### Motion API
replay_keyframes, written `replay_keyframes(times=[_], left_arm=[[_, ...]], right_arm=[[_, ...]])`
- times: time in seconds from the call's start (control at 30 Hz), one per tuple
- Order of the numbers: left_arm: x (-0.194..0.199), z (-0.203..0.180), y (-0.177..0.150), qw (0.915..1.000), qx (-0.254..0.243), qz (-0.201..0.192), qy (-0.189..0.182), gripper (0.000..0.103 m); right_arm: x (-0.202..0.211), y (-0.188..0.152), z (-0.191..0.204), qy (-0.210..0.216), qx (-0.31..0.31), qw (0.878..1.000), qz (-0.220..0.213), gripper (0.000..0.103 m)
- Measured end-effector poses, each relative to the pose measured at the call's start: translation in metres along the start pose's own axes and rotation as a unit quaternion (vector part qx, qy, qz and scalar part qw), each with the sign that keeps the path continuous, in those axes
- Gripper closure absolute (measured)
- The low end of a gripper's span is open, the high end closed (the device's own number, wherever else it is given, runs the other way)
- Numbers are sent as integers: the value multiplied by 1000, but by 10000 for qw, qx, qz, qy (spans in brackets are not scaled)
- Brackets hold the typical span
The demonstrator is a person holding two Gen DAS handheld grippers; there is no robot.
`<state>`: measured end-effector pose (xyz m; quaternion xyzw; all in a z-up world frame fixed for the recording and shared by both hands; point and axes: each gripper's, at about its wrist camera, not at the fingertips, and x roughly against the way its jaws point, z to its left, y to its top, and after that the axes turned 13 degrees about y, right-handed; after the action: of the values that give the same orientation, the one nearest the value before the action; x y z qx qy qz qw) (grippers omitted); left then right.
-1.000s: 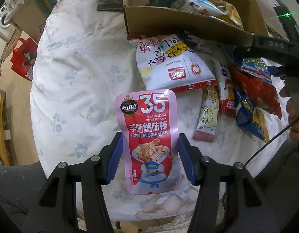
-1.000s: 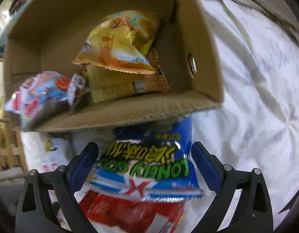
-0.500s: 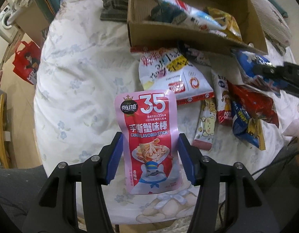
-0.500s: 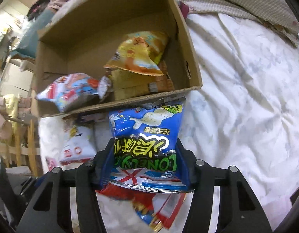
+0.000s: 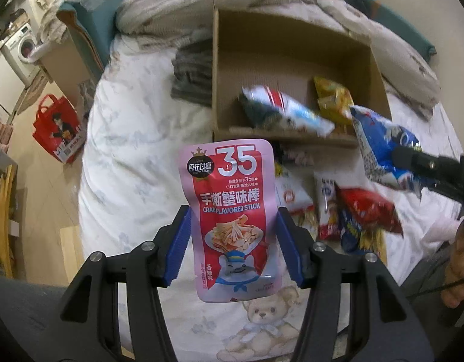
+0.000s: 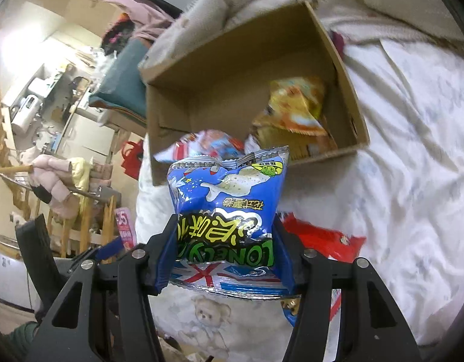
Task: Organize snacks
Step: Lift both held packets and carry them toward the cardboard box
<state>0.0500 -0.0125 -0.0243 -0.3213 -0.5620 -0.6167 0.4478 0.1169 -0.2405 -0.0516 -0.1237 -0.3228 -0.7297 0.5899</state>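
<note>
Both packets have risen toward the cardboard box (image 5: 292, 69) — left gripper (image 5: 232, 241) clenches the pink crab-stick pouch (image 5: 230, 211), right gripper (image 6: 224, 247) the blue chip bag (image 6: 228, 199), both just short of the box's near wall; the slick, puffy bag could slip out.

We see the left tongs (image 5: 232, 244) raised over the bed's near edge, blue pads pinched against both sides of a pink pouch (image 5: 230, 214). The right tongs (image 6: 224, 252) (also lifted) clamp a blue bag (image 6: 227, 208) upright. A bare hand (image 5: 459, 259) shows at the left view's right edge.
</note>
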Motion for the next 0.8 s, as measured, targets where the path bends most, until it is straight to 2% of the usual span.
replay_keyframes(times=[0.27,0.4,0.63,0.8], left_arm=[[14,5,71,9989,176,-431,-31,51],[13,-6,107,9983,115,-568,-92,51],[-14,-34,144,9986,-115,-514,36,51],[-39,-46,153,9991,-210,-355,112,51]], right_arm=[[23,34,22,-274,360,9973,-570,45],[22,63,20,-398,367,9965,-640,44],[1,99,6,-507,422,9961,-590,44],[-7,101,-12,-345,332,9968,-640,44]])
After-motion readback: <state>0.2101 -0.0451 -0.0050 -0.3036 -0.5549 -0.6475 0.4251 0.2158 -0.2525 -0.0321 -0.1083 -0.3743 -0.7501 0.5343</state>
